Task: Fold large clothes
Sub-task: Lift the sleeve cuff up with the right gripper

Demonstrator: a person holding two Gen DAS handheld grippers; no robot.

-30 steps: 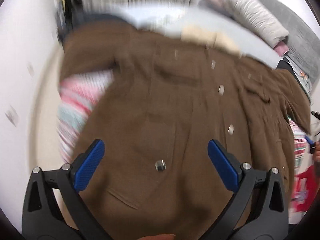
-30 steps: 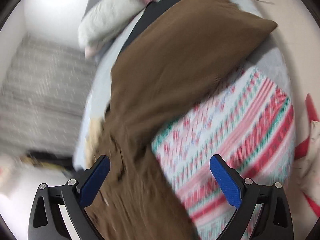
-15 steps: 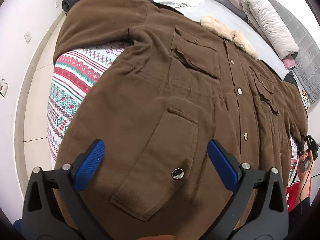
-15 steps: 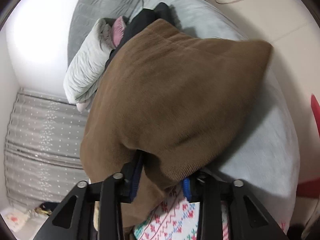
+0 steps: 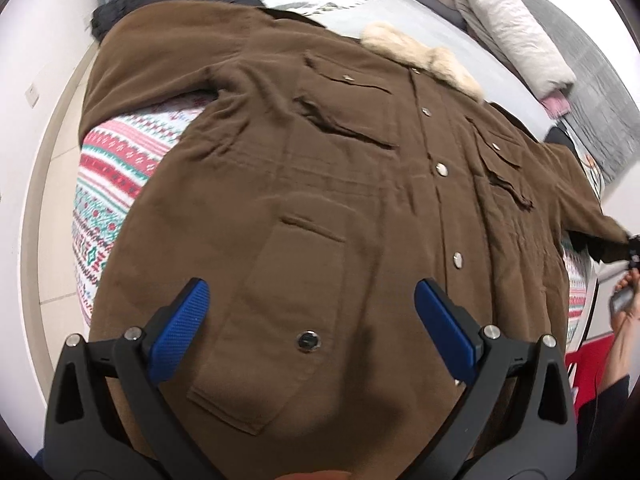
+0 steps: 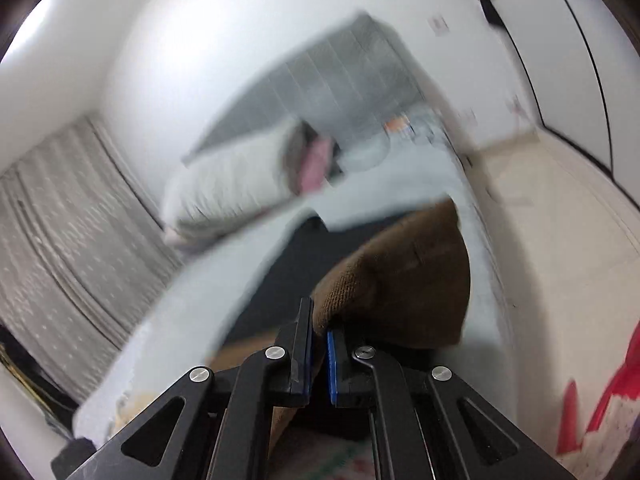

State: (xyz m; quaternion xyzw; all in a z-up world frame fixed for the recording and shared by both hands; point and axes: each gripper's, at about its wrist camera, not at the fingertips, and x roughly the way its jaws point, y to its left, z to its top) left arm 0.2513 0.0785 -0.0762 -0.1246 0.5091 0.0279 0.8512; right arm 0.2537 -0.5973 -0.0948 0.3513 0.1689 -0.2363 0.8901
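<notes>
A brown coat [image 5: 320,184] lies face up across the bed [image 5: 400,12], buttons showing and its pale fur collar [image 5: 420,54] toward the head end, near the pillows [image 5: 512,28]. It covers most of a striped, patterned blanket [image 5: 116,168], which peeks out at the bed's left edge under one sleeve. That flat, spread layout looks deliberate — a coat this big needs to be laid out smooth before any fold holds.

The left gripper [image 5: 312,320] hovers above the lower front of the coat, over a patch pocket with a snap [image 5: 307,340], its blue pads wide apart and touching nothing. It seems to be waiting, perhaps to pin or catch the hem.

The right gripper [image 6: 318,340] has its pads pressed together on a thick brown fold — the end of the sleeve [image 6: 400,280] at the bed's right edge. The sleeve is raised off the grey sheet, and the right view is blurred, so this side is probably mid-swing. Gripping at the cuff gives the longest lever for bringing the sleeve in over the coat's body, which I judge to be the first fold.
</notes>
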